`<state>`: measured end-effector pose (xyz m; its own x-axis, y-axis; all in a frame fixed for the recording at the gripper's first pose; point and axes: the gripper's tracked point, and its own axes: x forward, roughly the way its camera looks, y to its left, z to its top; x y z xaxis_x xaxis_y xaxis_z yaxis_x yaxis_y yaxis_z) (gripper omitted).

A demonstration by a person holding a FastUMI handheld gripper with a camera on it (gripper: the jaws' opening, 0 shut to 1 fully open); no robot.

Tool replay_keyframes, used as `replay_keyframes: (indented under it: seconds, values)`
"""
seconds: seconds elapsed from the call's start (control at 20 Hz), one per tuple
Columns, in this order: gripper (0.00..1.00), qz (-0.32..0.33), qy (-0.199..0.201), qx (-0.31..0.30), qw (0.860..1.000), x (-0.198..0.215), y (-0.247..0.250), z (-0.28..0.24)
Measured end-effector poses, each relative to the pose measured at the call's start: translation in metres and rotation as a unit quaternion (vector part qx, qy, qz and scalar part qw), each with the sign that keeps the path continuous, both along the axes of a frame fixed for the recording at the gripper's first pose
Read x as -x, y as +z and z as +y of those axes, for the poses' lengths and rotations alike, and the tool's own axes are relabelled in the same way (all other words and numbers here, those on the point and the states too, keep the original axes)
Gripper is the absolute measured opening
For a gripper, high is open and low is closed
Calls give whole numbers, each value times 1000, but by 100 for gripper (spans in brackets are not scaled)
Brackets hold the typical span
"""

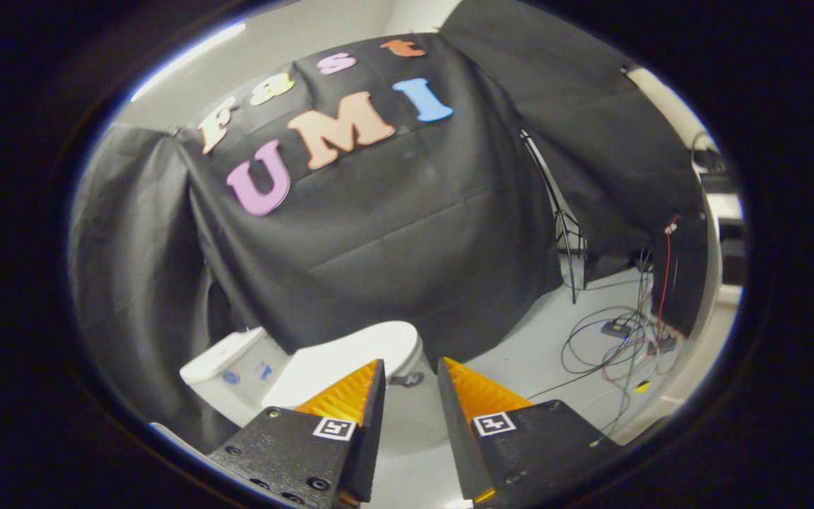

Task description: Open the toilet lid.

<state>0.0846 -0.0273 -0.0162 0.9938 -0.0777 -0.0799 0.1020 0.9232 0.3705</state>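
Toilet lid (350,353) half-hidden behind parted fingers (350,392)

gripper unit, forward camera: external condition

the gripper (410,367) presents two wedge-shaped fingers (350,396) tapering to narrow tips, their inner faces ribbed with fine crosswise ridges. the jaws stand apart with a clear gap between them, nothing held. each finger seats in a matte black angular mount (287,445) of flat faceted panels. one square white fiducial tag (334,428) with a black pattern sits on the upper face of each mount, close to the finger base. dark round-head screws (319,483) are visible along the lower edge of the one mount and at the corner of the other.
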Motion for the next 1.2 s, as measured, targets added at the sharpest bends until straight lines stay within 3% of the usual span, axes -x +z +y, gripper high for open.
replay_keyframes:
  seconds: [0.2,0.5,0.9,1.2]
  values:
    - [46,-20,-19,-126,992,-56,-29,4]
    - [46,-26,-21,-276,960,-120,-84,11]
    - [46,-17,-8,-396,918,-190,-130,10]
    - [46,-4,30,-425,905,-218,-142,24]
